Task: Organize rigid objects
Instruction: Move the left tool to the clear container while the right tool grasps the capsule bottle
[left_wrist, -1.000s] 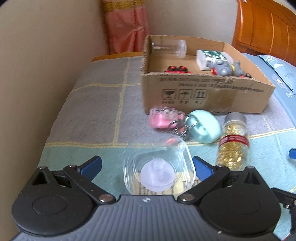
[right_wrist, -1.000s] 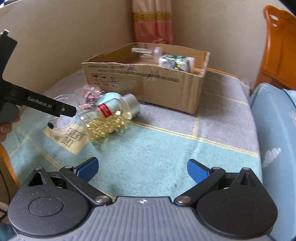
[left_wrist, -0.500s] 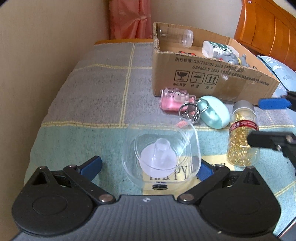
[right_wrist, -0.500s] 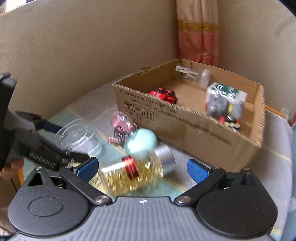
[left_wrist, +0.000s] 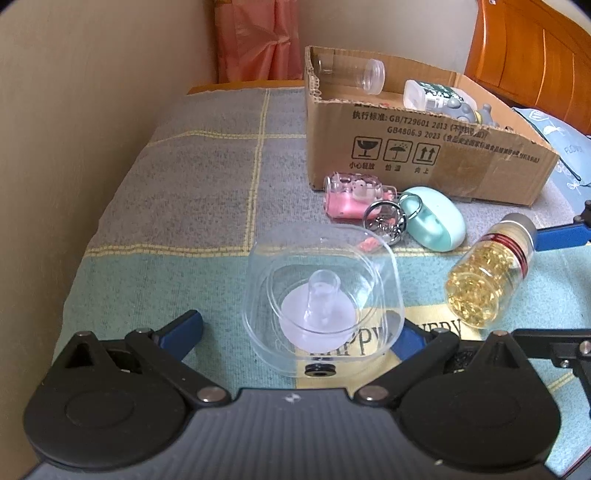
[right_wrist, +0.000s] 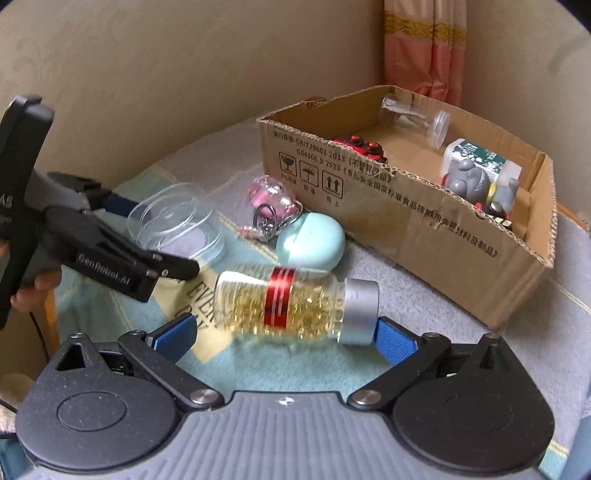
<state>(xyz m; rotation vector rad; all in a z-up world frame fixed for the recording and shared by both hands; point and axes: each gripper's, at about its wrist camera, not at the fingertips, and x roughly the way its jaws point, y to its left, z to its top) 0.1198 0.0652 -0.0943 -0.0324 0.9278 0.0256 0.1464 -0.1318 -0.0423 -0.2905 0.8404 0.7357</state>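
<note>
A clear plastic case (left_wrist: 321, 295) with a white knob inside lies on the blanket between the fingers of my open left gripper (left_wrist: 299, 328); it also shows in the right wrist view (right_wrist: 177, 221). A bottle of yellow capsules (right_wrist: 295, 304) with a red band and silver cap lies on its side between the fingers of my open right gripper (right_wrist: 284, 334), touching neither pad clearly; it also shows in the left wrist view (left_wrist: 487, 273). The cardboard box (left_wrist: 424, 155) stands behind, holding a clear vial, a white bottle, a grey figure and a red toy.
A pink keychain (left_wrist: 354, 195) with key rings and a mint oval case (left_wrist: 436, 221) lie in front of the box. A wall runs along the left. A wooden bed frame (left_wrist: 535, 55) and a blue pillow (left_wrist: 565, 147) are to the right.
My right gripper has moved forward and down until its fingers flank the capsule bottle. My left gripper has edged closer around the clear case.
</note>
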